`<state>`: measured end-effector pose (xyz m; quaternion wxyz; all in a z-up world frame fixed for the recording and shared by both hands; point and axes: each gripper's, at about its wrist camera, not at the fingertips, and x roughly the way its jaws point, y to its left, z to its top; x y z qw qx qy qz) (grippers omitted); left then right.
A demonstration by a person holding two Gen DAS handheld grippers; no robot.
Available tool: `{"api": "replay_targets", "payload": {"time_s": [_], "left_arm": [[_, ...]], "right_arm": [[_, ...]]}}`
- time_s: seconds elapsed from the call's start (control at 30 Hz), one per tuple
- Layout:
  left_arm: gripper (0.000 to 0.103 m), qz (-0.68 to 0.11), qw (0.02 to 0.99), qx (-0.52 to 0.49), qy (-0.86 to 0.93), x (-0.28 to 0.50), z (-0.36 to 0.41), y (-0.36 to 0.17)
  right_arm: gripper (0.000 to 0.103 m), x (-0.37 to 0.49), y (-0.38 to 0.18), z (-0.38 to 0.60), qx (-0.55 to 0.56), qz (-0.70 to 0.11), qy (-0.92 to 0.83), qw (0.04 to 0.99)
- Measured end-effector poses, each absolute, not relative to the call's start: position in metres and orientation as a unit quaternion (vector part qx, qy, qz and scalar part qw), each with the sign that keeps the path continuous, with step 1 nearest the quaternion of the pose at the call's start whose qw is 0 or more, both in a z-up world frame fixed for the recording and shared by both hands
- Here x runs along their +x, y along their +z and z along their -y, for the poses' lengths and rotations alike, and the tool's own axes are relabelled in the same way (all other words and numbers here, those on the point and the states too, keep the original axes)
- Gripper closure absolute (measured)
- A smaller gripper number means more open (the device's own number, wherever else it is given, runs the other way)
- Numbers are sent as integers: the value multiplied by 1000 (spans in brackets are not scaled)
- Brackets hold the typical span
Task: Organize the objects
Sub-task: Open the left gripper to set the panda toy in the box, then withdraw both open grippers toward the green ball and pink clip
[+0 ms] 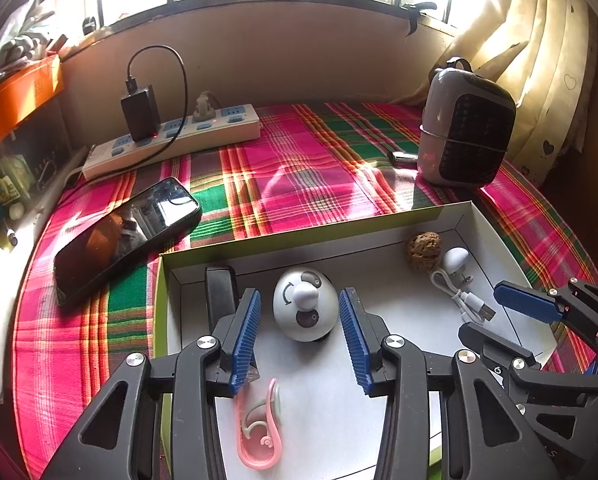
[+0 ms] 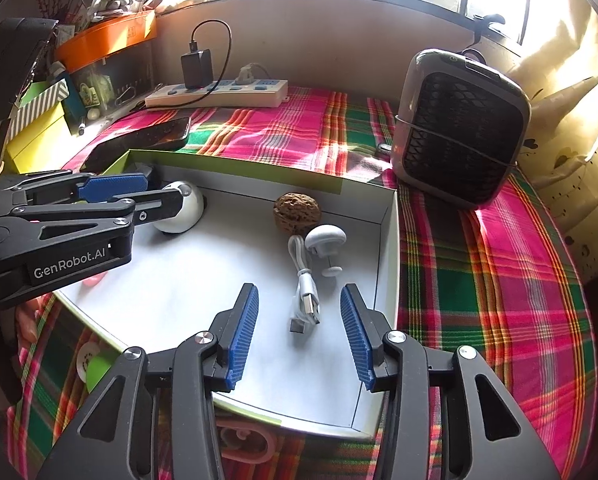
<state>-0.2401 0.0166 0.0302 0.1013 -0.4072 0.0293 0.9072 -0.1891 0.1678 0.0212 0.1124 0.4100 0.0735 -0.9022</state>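
A: Where is the left gripper (image 1: 299, 328)?

B: Low over the white box (image 1: 379, 236), reaching in from its near side. The jaws stand wide apart with the white egg-shaped gadget (image 1: 305, 306) between the blue pads, and there is a clear gap on each side. Nothing is held.

A: And the right gripper (image 2: 299, 332)?

B: Also over the box, toward its right end, angled down at the floor of it. Its jaws are spread just as wide, and the folded white USB cable (image 2: 305, 292) lies between them, untouched (both pads clear of it).

A: What else sits in the box?

B: A walnut (image 2: 297, 213) by the far wall, a small white mushroom-shaped piece (image 2: 325, 240) just beside the cable, and a pink clip (image 1: 259, 428) at the near edge under the left gripper. A black item stands in the far left corner; I cannot tell what it is.

A: Outside it?

B: On the plaid cloth (image 1: 299, 168), a phone (image 1: 127, 236) lies to the left of the box, a power strip (image 1: 171, 140) by the wall, and a small grey heater (image 2: 459, 132) at the right.
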Motion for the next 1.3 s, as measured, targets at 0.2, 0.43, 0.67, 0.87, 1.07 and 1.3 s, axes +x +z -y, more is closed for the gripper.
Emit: {"api": "replay_targets", "payload": {"time_s": [0.2, 0.43, 0.67, 0.87, 1.07, 1.3], "left_arm": [[63, -22, 100, -405, 909, -231, -15, 35], [63, -10, 109, -393, 913, -213, -11, 45], [63, -1, 108, -384, 917, -198, -6, 52], [63, 4, 101, -377, 921, -183, 2, 54], [63, 22, 103, -364, 925, -163, 10, 60], [63, 41, 109, -373, 921, -143, 17, 52]], "right_arm": [[59, -182, 26, -169, 402, -67, -906, 112], [59, -174, 31, -171, 396, -61, -910, 109], [59, -164, 35, -174, 389, -56, -913, 106], [59, -153, 41, -176, 379, -56, -918, 103], [59, -140, 45, -185, 370, -51, -922, 98], [59, -119, 46, -197, 367, -50, -925, 92]]}}
